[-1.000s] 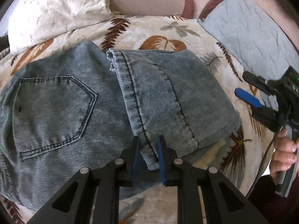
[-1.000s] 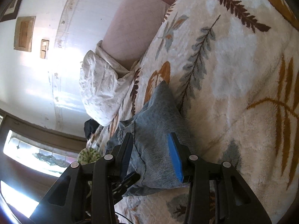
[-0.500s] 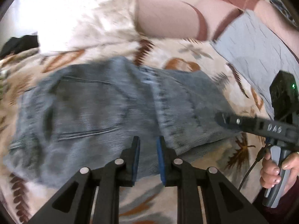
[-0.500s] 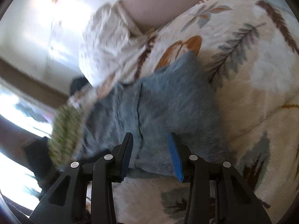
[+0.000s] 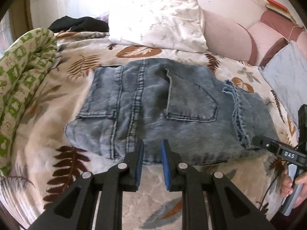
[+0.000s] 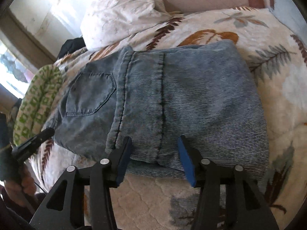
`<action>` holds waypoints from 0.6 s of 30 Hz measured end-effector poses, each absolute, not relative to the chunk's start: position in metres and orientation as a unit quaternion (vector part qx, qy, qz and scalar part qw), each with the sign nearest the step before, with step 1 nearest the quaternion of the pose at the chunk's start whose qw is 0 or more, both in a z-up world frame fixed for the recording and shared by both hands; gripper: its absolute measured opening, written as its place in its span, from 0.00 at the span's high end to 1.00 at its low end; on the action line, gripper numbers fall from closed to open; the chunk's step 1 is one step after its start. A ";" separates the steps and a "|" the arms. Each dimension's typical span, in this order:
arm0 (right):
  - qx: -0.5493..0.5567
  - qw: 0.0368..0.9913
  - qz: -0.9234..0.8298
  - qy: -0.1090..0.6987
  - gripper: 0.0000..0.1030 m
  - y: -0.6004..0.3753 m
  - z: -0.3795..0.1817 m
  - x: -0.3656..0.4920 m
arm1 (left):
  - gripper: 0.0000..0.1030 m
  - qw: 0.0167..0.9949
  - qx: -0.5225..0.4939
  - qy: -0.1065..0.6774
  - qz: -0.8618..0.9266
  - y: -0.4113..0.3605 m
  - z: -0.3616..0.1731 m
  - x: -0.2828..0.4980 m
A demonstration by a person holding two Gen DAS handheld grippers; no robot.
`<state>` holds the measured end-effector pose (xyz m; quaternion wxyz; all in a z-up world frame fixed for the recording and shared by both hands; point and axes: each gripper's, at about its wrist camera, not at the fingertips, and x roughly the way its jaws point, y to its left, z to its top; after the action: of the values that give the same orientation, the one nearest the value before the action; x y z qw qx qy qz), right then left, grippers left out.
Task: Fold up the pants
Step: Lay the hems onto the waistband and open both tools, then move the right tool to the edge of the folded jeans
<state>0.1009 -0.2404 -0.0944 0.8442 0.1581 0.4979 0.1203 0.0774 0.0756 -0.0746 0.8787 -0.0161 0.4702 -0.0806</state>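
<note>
The grey-blue jeans [image 5: 172, 111] lie folded on the leaf-print bedspread [image 5: 57, 103], seat and back pockets up, legs folded over onto the right part. My left gripper [image 5: 152, 147] hovers at the jeans' near edge, its jaws slightly apart and empty. My right gripper [image 6: 154, 143] is open over the near edge of the folded leg [image 6: 191, 99], holding nothing. It also shows in the left wrist view [image 5: 276, 149] at the jeans' right corner.
A white pillow [image 5: 159, 21] and pink headboard [image 5: 230, 38] lie beyond the jeans. A green-patterned quilt [image 5: 21, 72] is bunched at the left, black clothing [image 5: 80, 24] behind it. A grey quilted pillow [image 5: 287, 72] lies at the right.
My left gripper has let go of the leg hem and pulled back toward the left. The right gripper has swung round over the folded leg. The jeans stay folded.
</note>
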 end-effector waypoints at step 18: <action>0.204 0.891 0.099 0.392 0.50 -0.270 -0.052 0.091 | 0.80 0.895 -0.087 0.437 -0.024 0.132 -0.072 0.056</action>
<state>0.0910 -0.2700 -0.0517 0.8915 0.2041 0.3921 0.0992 0.0557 0.1321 -0.0724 0.8949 -0.0867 0.4371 -0.0237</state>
